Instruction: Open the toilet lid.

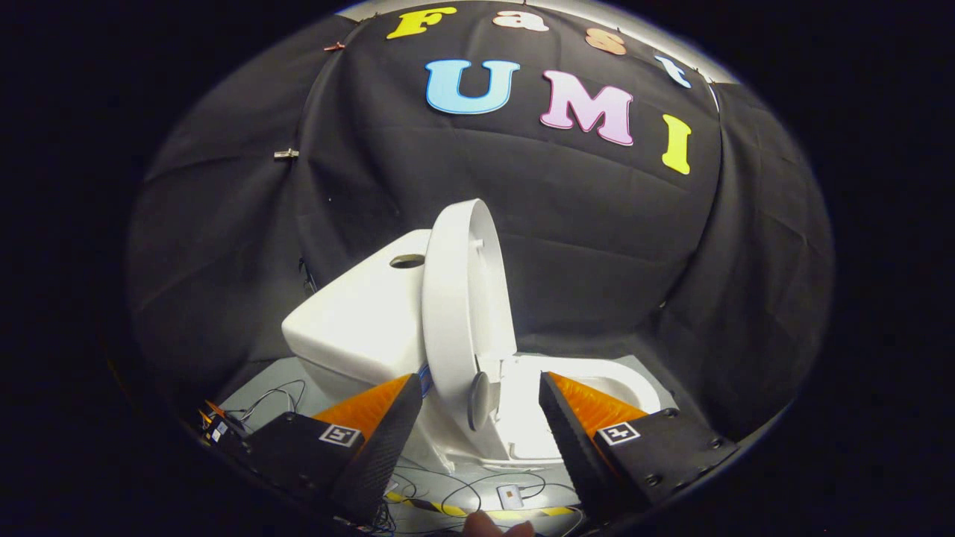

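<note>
Toilet lid (pixel 456 313) stood upright against tank (pixel 358 321), just ahead of gripper (pixel 477 418), jaws spread, holding nothing. Looked done; best to back straight out w/o clipping lid edge, so it didn't drop onto bowl (pixel 619 380)
</note>
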Action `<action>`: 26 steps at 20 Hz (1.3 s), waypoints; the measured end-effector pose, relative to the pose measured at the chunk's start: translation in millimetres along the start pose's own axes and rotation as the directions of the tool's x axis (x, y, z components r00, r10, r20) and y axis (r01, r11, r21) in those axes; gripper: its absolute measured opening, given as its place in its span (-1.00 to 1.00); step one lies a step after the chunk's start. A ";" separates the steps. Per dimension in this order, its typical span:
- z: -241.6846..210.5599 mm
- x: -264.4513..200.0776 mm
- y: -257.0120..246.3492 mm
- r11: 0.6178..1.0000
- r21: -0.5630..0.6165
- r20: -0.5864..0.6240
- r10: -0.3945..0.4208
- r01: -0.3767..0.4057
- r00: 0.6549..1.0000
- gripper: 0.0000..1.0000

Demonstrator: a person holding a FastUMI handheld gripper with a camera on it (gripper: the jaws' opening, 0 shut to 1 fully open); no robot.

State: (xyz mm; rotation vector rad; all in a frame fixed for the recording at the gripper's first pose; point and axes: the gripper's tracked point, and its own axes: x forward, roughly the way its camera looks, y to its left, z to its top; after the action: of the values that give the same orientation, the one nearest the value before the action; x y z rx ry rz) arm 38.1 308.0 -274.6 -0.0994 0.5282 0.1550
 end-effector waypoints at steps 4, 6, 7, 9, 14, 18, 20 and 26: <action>20.9 -17.2 -8.7 0.999 0.020 0.051 0.031 -0.032 0.998 0.98; 33.9 -24.2 -19.1 0.999 0.035 0.083 0.030 -0.033 0.996 0.98; 39.4 -27.3 -25.3 0.999 0.038 0.094 0.025 -0.028 0.995 0.98; 52.1 -33.1 -38.9 0.999 0.042 0.113 0.016 -0.021 0.993 0.98; 80.0 -56.9 -76.6 0.996 0.089 0.179 -0.004 -0.013 0.984 0.98; 93.2 -73.5 -97.5 0.996 0.085 0.210 -0.005 -0.013 0.978 0.98; 100.4 -82.8 -105.9 0.996 0.089 0.228 -0.005 -0.016 0.974 0.98; 110.9 -109.1 -137.0 0.993 0.116 0.259 -0.007 -0.024 0.966 0.98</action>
State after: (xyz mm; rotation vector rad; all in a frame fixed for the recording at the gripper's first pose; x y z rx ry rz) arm 23.5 174.8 -116.4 0.0385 0.2753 0.1421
